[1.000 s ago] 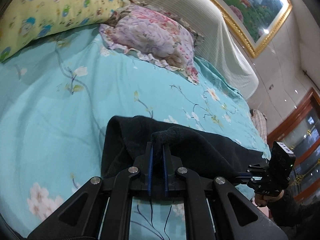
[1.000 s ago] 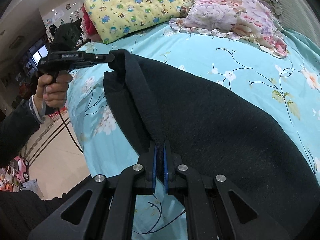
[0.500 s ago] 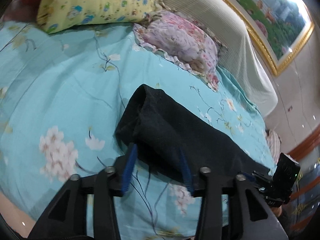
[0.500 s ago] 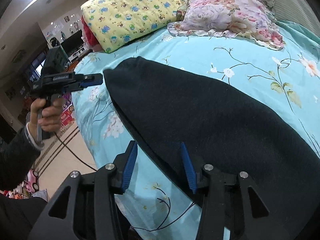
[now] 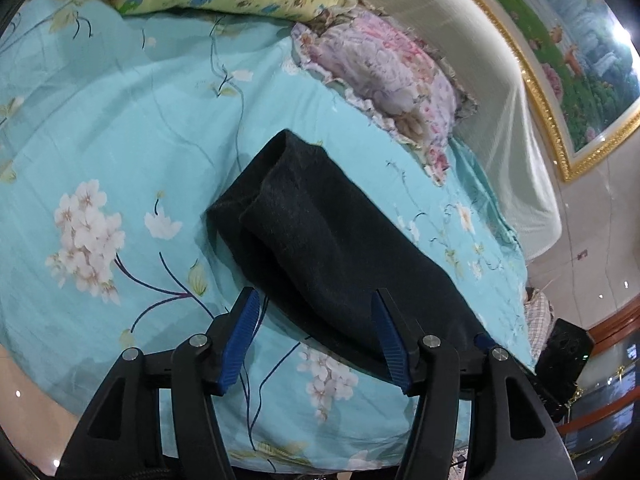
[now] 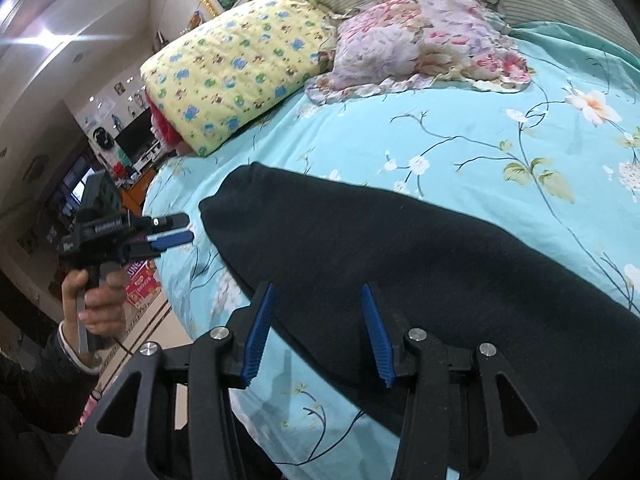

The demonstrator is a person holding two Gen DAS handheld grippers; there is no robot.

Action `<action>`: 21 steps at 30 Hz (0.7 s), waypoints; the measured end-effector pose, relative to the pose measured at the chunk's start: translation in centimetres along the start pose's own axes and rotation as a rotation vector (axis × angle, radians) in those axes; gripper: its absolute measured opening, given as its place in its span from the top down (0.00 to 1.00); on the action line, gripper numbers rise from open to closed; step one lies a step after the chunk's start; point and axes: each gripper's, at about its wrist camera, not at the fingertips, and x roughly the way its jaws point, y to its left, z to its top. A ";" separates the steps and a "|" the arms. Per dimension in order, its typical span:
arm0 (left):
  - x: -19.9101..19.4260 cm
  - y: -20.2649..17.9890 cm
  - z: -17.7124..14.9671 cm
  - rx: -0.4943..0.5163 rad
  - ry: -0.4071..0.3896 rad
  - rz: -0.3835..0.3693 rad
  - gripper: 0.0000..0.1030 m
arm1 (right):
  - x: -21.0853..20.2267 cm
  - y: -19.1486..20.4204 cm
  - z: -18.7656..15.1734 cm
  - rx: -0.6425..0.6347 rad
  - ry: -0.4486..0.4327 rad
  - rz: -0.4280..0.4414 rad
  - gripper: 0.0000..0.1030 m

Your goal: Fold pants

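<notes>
Dark, folded pants [image 5: 320, 232] lie flat in a long strip near the front edge of the teal flowered bed [image 5: 120, 120]. My left gripper [image 5: 316, 300] hovers over one end of the pants, its jaws still opening. The cloth lies under the blue pads and they do not press on it. In the right wrist view the pants [image 6: 400, 248] stretch away to the right, and my right gripper [image 6: 316, 292] stands open above their near edge, gripping nothing. The left gripper [image 6: 172, 228] shows there too, just off the left end of the pants, in a person's hand [image 6: 96, 292].
A yellow patterned pillow [image 6: 240, 68] and a pink flowered pillow [image 6: 420, 40] lie at the head of the bed [image 6: 440, 140], against a cream headboard [image 5: 480, 80]. A gilt-framed painting [image 5: 560, 40] hangs above. Bare floor [image 6: 132, 336] runs along the bed's left edge.
Both grippers were shut on the pants' edge a second ago. Both have opened and let go, the lifted end has dropped flat on the bed, and both grippers have drawn back a little.
</notes>
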 end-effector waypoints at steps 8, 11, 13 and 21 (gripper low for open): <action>2.5 0.0 0.1 -0.036 0.063 0.008 0.41 | -0.1 -2.2 2.5 0.062 -0.027 -0.043 0.55; 3.2 -0.5 0.2 -0.018 0.067 0.042 0.41 | -0.1 -3.5 4.3 0.084 -0.045 -0.062 0.55; 3.6 -0.6 0.3 -0.018 0.074 0.046 0.41 | 0.1 -4.5 5.7 0.104 -0.052 -0.073 0.55; 5.0 0.1 0.7 -0.054 0.095 0.059 0.41 | 5.3 -7.7 8.9 0.082 0.075 -0.161 0.55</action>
